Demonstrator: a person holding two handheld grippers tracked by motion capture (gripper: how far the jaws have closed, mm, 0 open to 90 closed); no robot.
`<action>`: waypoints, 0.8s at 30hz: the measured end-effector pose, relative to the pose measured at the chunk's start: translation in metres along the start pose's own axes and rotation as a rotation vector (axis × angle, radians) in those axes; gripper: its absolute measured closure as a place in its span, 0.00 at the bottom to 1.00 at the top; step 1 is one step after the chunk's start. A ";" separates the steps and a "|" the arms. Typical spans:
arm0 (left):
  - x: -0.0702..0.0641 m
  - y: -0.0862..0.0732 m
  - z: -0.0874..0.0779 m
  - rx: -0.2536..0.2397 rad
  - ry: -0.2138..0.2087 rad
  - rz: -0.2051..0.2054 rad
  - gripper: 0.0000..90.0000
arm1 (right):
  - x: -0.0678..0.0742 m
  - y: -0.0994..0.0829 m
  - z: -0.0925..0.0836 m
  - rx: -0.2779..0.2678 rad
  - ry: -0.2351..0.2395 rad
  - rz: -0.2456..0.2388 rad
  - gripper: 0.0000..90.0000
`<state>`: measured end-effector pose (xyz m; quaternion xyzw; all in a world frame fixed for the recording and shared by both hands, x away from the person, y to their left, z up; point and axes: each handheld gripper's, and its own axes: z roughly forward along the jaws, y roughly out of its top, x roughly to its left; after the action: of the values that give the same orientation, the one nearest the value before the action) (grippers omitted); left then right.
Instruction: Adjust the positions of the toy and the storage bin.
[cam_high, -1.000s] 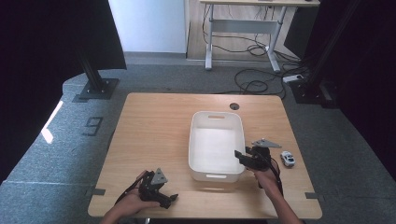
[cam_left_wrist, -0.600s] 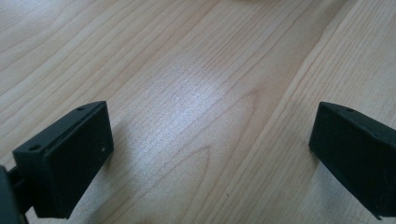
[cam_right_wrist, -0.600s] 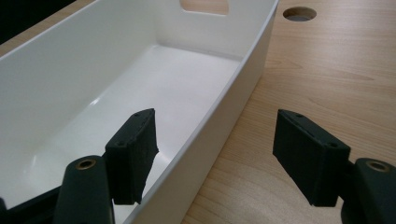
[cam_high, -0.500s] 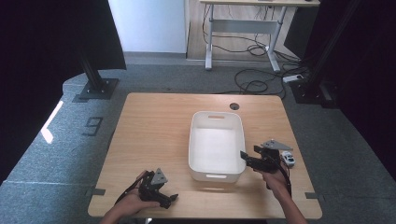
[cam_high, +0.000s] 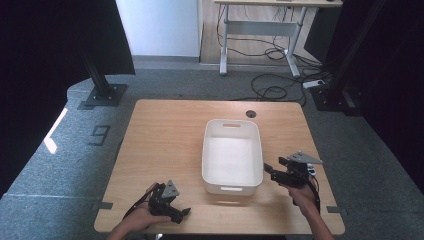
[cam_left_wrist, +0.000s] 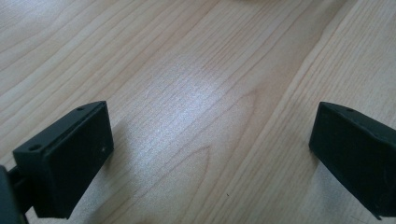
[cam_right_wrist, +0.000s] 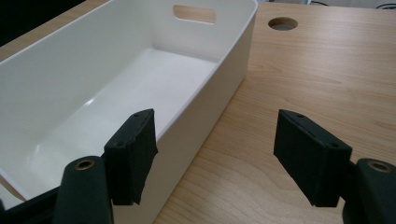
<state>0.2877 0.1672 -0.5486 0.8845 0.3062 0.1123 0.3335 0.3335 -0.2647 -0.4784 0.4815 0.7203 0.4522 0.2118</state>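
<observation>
A white plastic bin (cam_high: 232, 155) stands empty in the middle of the wooden table (cam_high: 170, 135). My right gripper (cam_high: 270, 169) hovers just off the bin's right wall, near its front corner, pointing at it. In the right gripper view the gripper (cam_right_wrist: 215, 154) is open. Its jaws have just been opening, with the bin's (cam_right_wrist: 116, 79) wall edge between them and neither pad pressing on it. My left gripper (cam_high: 181, 212) rests near the table's front edge, left of the bin. Seen from the left gripper view, it (cam_left_wrist: 210, 154) is open wide over bare wood.
A small white and blue object (cam_high: 312, 171) lies on the table right behind the right gripper. A round cable hole (cam_high: 251, 114) sits beyond the bin's far end. Bare wood spreads left of the bin.
The right gripper has drawn back to the right, off the bin's rim, and its jaws stand wider. The left gripper has not moved.
</observation>
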 end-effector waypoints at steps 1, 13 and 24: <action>0.000 0.000 0.000 0.000 0.000 0.000 0.00 | -0.001 0.000 -0.001 -0.001 -0.002 0.003 0.33; 0.000 0.000 0.000 0.000 0.000 0.000 0.00 | -0.015 -0.006 -0.011 0.009 -0.044 0.016 0.32; 0.000 0.000 0.000 0.000 0.000 0.000 0.00 | -0.025 -0.012 -0.014 0.037 -0.068 0.017 0.31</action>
<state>0.2877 0.1672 -0.5487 0.8844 0.3064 0.1123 0.3336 0.3284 -0.2944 -0.4848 0.5064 0.7169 0.4240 0.2233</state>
